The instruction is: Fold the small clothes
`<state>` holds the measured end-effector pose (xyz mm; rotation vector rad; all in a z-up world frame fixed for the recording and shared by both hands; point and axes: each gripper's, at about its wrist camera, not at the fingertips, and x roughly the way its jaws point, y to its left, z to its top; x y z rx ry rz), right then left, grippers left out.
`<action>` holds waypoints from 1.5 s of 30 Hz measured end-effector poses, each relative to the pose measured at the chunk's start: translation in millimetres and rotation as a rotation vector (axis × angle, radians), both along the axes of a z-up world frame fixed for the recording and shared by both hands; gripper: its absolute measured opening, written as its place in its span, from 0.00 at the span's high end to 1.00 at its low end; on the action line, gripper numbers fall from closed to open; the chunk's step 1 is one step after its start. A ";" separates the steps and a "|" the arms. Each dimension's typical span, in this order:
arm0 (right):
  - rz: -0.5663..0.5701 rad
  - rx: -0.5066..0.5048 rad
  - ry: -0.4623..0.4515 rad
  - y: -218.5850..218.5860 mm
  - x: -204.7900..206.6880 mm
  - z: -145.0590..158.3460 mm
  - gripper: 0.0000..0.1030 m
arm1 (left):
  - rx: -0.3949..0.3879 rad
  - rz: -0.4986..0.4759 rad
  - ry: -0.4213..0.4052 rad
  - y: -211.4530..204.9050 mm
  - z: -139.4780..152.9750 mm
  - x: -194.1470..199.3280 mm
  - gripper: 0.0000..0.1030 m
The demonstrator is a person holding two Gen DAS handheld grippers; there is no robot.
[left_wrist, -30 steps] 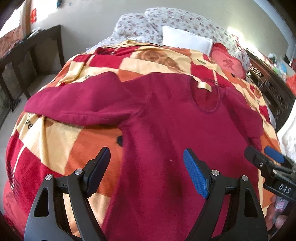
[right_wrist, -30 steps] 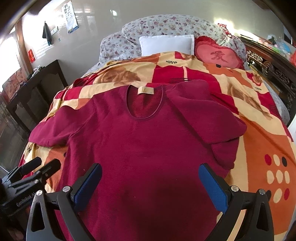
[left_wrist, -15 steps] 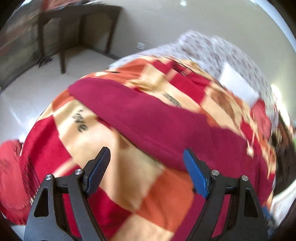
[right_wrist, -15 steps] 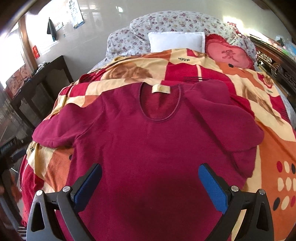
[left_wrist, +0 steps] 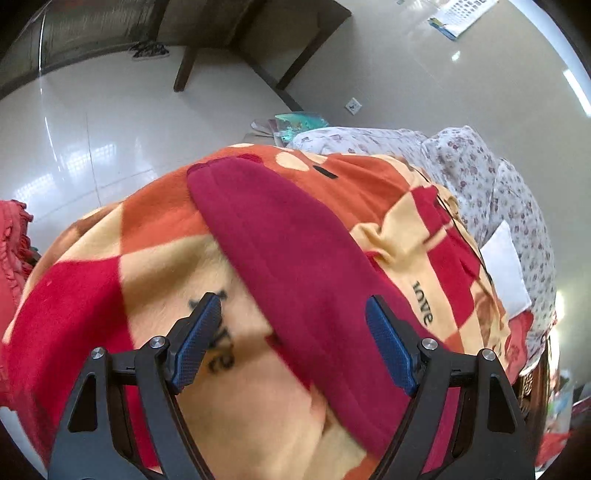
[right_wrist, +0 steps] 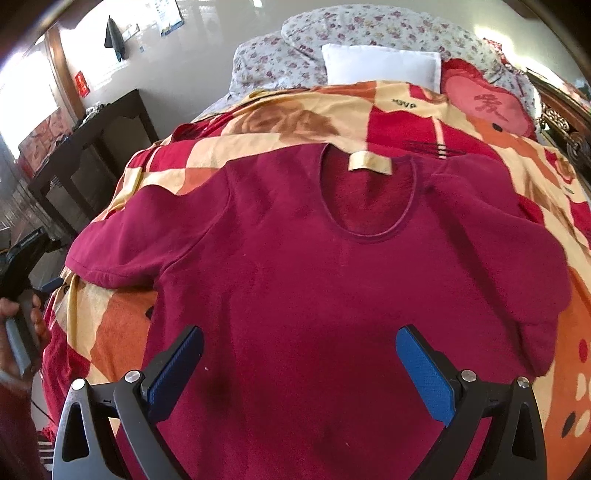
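A dark red long-sleeved shirt [right_wrist: 332,280] lies flat, front up, on a red, orange and cream blanket [right_wrist: 288,114], collar away from me. Its left sleeve [left_wrist: 295,251] stretches out across the blanket in the left wrist view. My left gripper [left_wrist: 291,332] is open and empty, hovering above that sleeve near its lower edge. My right gripper [right_wrist: 299,362] is open and empty above the shirt's lower body. The right sleeve [right_wrist: 535,302] is folded under at the shirt's right side.
The blanket covers a bed with a white pillow [right_wrist: 380,66], a floral quilt [right_wrist: 362,29] and a red heart cushion [right_wrist: 484,103] at its head. A dark wooden table [right_wrist: 92,147] stands left of the bed on the shiny tiled floor [left_wrist: 92,140].
My left gripper has swung left from the shirt's body to the outstretched left sleeve. My right gripper has moved a little forward over the shirt. Both stay open.
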<state>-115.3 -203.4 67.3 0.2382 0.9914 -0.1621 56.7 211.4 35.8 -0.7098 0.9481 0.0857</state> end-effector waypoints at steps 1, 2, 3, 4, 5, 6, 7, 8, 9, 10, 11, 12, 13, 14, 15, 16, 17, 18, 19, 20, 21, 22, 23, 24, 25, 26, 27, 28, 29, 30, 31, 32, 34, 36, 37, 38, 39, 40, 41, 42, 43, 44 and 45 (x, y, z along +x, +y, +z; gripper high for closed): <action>0.003 0.004 0.004 0.6 2.5 -1.7 0.00 | -0.005 0.006 0.007 1.1 -2.6 4.4 0.21; 0.006 0.007 0.006 1.3 4.8 -3.0 0.00 | -0.012 0.011 0.005 1.8 -4.1 7.1 0.22; 0.009 0.008 0.007 2.2 6.6 -3.9 0.00 | -0.013 0.017 0.001 2.5 -5.3 9.9 0.23; 0.011 0.008 0.008 3.0 7.7 -4.2 0.00 | -0.011 0.021 -0.001 3.3 -6.2 11.4 0.26; 0.015 0.007 0.009 4.1 9.4 -5.0 0.00 | -0.011 0.024 -0.001 4.1 -7.4 14.0 0.32; 0.017 0.007 0.011 4.5 10.7 -5.6 0.00 | -0.011 0.023 -0.003 4.6 -8.2 16.2 0.36; 0.020 0.008 0.012 4.9 12.0 -6.1 0.00 | -0.001 0.016 -0.007 4.4 -8.9 19.4 0.49; 0.021 0.009 0.012 4.9 12.8 -6.4 0.00 | 0.018 0.002 -0.004 3.0 -8.9 22.5 0.67; 0.021 0.010 0.012 4.4 13.1 -6.6 0.00 | 0.029 -0.013 -0.002 2.3 -8.5 24.2 0.75; 0.021 0.011 0.012 3.8 13.2 -6.4 0.00 | 0.027 -0.021 -0.009 1.7 -7.8 25.2 0.85; 0.021 0.011 0.010 2.7 12.7 -6.2 0.00 | 0.021 -0.024 -0.022 1.7 -5.2 24.3 0.86; 0.020 0.010 0.008 0.8 12.1 -5.7 0.00 | 0.019 -0.027 -0.048 1.0 1.8 20.4 0.87; 0.017 0.008 0.006 -0.9 11.5 -5.4 0.00 | 0.023 -0.031 -0.064 -0.8 7.1 18.2 0.92; 0.011 0.005 0.004 -4.2 10.2 -4.7 0.00 | 0.026 -0.044 -0.092 -5.3 17.1 13.6 0.92; 0.004 0.003 0.002 -7.2 8.9 -4.3 0.00 | 0.025 -0.059 -0.117 -10.7 25.1 10.2 0.92; -0.010 0.005 -0.002 -12.6 7.3 -3.4 0.00 | 0.027 -0.097 -0.161 -22.7 39.9 3.5 0.92; -0.023 0.009 -0.005 -17.5 5.9 -2.8 0.00 | 0.032 -0.128 -0.190 -33.9 50.4 -0.6 0.92; -0.038 0.015 -0.008 -23.2 4.0 -2.3 0.00 | 0.039 -0.168 -0.226 -49.5 63.6 -6.0 0.92; -0.054 0.020 -0.010 -29.4 2.0 -2.0 0.00 | 0.044 -0.206 -0.257 -65.4 75.2 -9.2 0.92; -0.068 0.024 -0.011 -34.3 0.0 -1.6 0.00 | 0.051 -0.253 -0.291 -83.2 86.0 -15.4 0.92; -0.082 0.029 -0.011 -39.5 -2.4 -1.2 0.00 | 0.058 -0.294 -0.315 -98.8 94.2 -19.6 0.92; -0.099 0.033 -0.013 -46.1 -6.4 -1.1 0.00 | 0.063 -0.348 -0.342 -119.9 102.0 -27.2 0.92; -0.109 0.034 -0.015 -49.9 -8.8 -1.2 0.00 | 0.061 -0.405 -0.359 -142.4 106.6 -34.6 0.92; -0.122 0.033 -0.014 -54.6 -12.2 -1.3 0.00 | 0.054 -0.457 -0.367 -162.2 107.9 -40.2 0.92; -0.136 0.033 -0.013 -59.6 -16.0 -1.8 0.00 | 0.045 -0.517 -0.364 -185.7 105.7 -46.2 0.92; -0.146 0.034 -0.013 -63.7 -19.0 -2.1 0.00 | 0.044 -0.572 -0.354 -210.0 100.5 -52.5 0.92; -0.159 0.035 -0.011 -69.1 -22.8 -2.8 0.00 | 0.049 -0.604 -0.347 -226.8 94.8 -55.6 0.92; -0.173 0.035 -0.009 -74.9 -27.0 -3.3 0.00 | 0.059 -0.650 -0.328 -252.2 83.1 -62.7 0.92; -0.185 0.033 -0.007 -79.8 -30.1 -3.6 0.00 | 0.056 -0.678 -0.311 -266.1 74.3 -66.5 0.92; -0.204 0.030 -0.004 -86.4 -34.6 -4.0 0.00 | 0.044 -0.724 -0.284 -286.1 60.1 -72.0 0.92; -0.217 0.031 -0.002 -91.9 -38.2 -4.3 0.00 | 0.043 -0.760 -0.265 -299.7 49.0 -76.3 0.92; -0.235 0.035 0.004 -98.5 -41.8 -4.9 0.00 | 0.050 -0.793 -0.247 -313.1 40.0 -80.6 0.92; -0.256 0.051 0.011 -107.8 -47.1 -6.5 0.00 | 0.068 -0.889 -0.210 -341.5 19.7 -90.9 0.92; -0.272 0.067 0.009 -115.8 -51.2 -6.4 0.00 | 0.075 -0.995 -0.177 -361.4 8.2 -101.4 0.92; -0.277 0.074 0.005 -118.8 -52.8 -5.8 0.00 | 0.080 -1.024 -0.166 -365.5 5.4 -103.1 0.92; -0.280 0.077 0.001 -120.4 -53.8 -5.4 0.00 | 0.099 -1.059 -0.159 -367.9 7.3 -109.1 0.89; -0.281 0.081 -0.004 -120.6 -54.0 -4.8 0.00 | 0.113 -1.072 -0.169 -366.5 11.0 -117.1 0.87; -0.278 0.086 -0.009 -119.9 -53.1 -4.6 0.00 | 0.132 -1.080 -0.200 -360.7 20.1 -124.9 0.84; -0.268 0.098 -0.017 -118.8 -50.7 -4.2 0.00 | 0.149 -1.080 -0.227 -352.5 28.1 -129.3 0.82; -0.252 0.111 -0.025 -116.7 -48.3 -3.9 0.00 | 0.170 -1.074 -0.257 -344.3 36.6 -132.1 0.80; -0.225 0.127 -0.037 -113.3 -42.4 -2.7 0.00 | 0.203 -1.050 -0.284 -331.3 46.8 -133.6 0.77; -0.200 0.132 -0.048 -109.6 -36.8 -1.2 0.00 | 0.220 -1.026 -0.296 -318.3 52.2 -132.5 0.71; -0.172 0.126 -0.064 -104.8 -29.0 1.3 0.00 | 0.229 -1.000 -0.303 -306.9 55.3 -129.6 0.67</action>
